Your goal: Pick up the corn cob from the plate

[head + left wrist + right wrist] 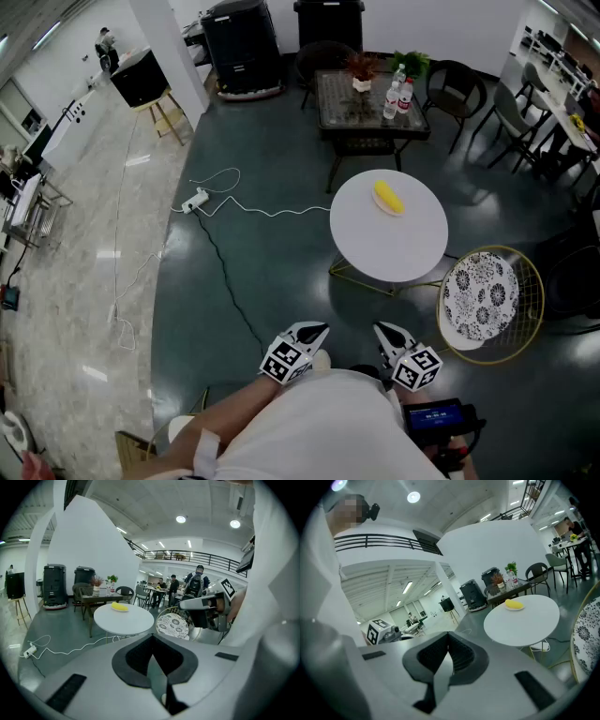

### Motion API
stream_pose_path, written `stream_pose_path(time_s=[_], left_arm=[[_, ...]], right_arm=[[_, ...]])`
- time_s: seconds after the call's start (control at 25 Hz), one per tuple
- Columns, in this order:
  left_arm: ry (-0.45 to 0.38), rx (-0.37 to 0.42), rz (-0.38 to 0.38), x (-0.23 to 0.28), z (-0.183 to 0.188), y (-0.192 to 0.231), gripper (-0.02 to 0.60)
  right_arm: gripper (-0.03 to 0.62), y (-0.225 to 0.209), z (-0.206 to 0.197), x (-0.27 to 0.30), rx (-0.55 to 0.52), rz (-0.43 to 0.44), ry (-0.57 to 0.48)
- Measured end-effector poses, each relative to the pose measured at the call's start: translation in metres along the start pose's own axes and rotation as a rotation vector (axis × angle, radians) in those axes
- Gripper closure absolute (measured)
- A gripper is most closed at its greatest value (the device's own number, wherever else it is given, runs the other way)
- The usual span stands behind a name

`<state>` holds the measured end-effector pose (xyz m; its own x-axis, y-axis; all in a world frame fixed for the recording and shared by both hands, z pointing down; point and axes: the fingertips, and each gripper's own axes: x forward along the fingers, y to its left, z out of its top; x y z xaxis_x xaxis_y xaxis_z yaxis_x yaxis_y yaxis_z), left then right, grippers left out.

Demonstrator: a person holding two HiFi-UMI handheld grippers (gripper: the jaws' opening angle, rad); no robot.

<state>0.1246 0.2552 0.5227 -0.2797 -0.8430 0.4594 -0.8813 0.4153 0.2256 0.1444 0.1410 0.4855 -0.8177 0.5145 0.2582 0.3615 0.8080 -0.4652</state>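
Observation:
A yellow corn cob [388, 197] lies on a small white plate on the far side of a round white table [389, 246]. Both grippers are held close to the person's body, well short of the table. The left gripper [314, 331] is shut with nothing in it, and the right gripper [387, 331] beside it is shut and empty too. In the left gripper view the corn cob [119, 606] sits far ahead beyond the closed jaws of the left gripper [151, 640]. From the right gripper [448, 637], the corn cob [514, 603] on its plate [516, 607] shows far off to the right.
A wire chair with a patterned cushion [480, 295] stands right of the table. Behind it is a dark glass table [370, 101] with bottles and a plant, ringed by chairs. A white cable and power strip [196, 200] lie on the floor at left. People stand in the background [194, 581].

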Motion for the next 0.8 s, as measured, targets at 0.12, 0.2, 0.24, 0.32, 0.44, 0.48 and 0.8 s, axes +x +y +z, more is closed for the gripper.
stream_pose_path(time_s=[0.12, 0.2, 0.24, 0.32, 0.44, 0.48, 0.8], left_arm=[[-0.009, 0.005, 0.002, -0.002, 0.003, -0.005, 0.574], [-0.009, 0.004, 0.009, -0.004, 0.001, -0.007, 0.574], [-0.01, 0.002, 0.014, -0.004, 0.0, -0.007, 0.574], [-0.016, -0.003, 0.02, -0.005, 0.0, -0.009, 0.574], [-0.02, -0.003, 0.019, -0.004, 0.001, -0.014, 0.574], [-0.021, -0.001, 0.019, -0.003, 0.001, -0.014, 0.574], [-0.023, 0.008, 0.007, 0.009, 0.006, -0.013, 0.574]], right_arm=[[0.585, 0.003, 0.001, -0.003, 0.0, -0.007, -0.02], [0.585, 0.004, -0.001, -0.005, 0.0, -0.008, -0.019], [0.585, 0.005, -0.003, -0.005, -0.002, -0.008, -0.015], [0.585, 0.006, -0.007, -0.008, -0.006, -0.009, -0.002], [0.585, 0.007, -0.012, -0.011, -0.006, -0.013, 0.013], [0.585, 0.006, -0.013, -0.012, -0.006, -0.015, 0.016], [0.585, -0.004, -0.01, -0.016, -0.007, -0.035, 0.007]])
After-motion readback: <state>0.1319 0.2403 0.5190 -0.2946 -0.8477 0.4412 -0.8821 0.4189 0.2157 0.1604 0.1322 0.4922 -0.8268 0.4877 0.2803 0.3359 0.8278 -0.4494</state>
